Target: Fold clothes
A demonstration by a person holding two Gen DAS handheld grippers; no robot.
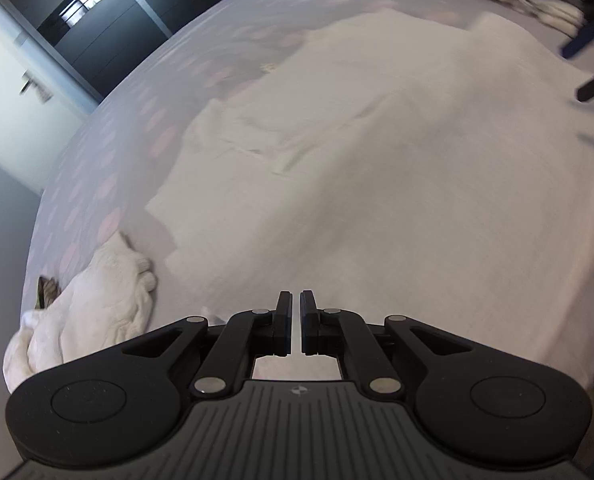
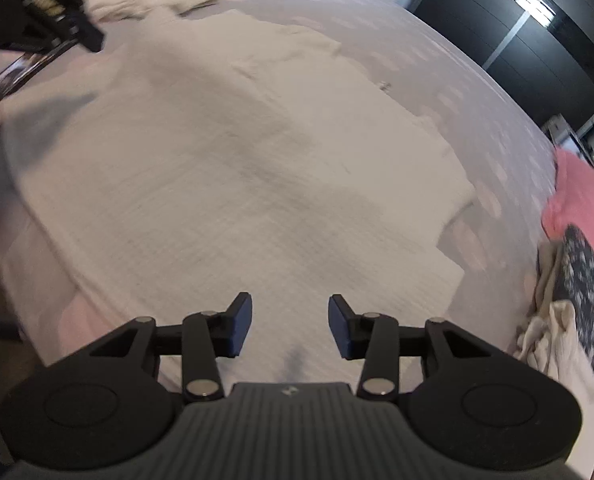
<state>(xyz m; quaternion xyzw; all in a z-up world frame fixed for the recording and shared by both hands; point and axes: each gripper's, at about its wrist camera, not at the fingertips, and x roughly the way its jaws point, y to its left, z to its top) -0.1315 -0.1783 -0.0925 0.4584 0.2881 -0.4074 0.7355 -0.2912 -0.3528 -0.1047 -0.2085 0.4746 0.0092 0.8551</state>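
On the bed: white garment spread flat, both grippers above it, gripping nothing.
White garment (image 1: 377, 168) lies across the dotted bed cover (image 1: 109, 152), sleeve parts doubled over at its far side. Your left gripper (image 1: 295, 322) has jaws nearly together, nothing between them; your right gripper (image 2: 289, 330) has jaws apart over the near hem. Both views are motion-blurred, so slow down. Pinch one layer only at an edge, and keep clear of the cream pile (image 1: 93, 312) and pink cloth (image 2: 577, 196).
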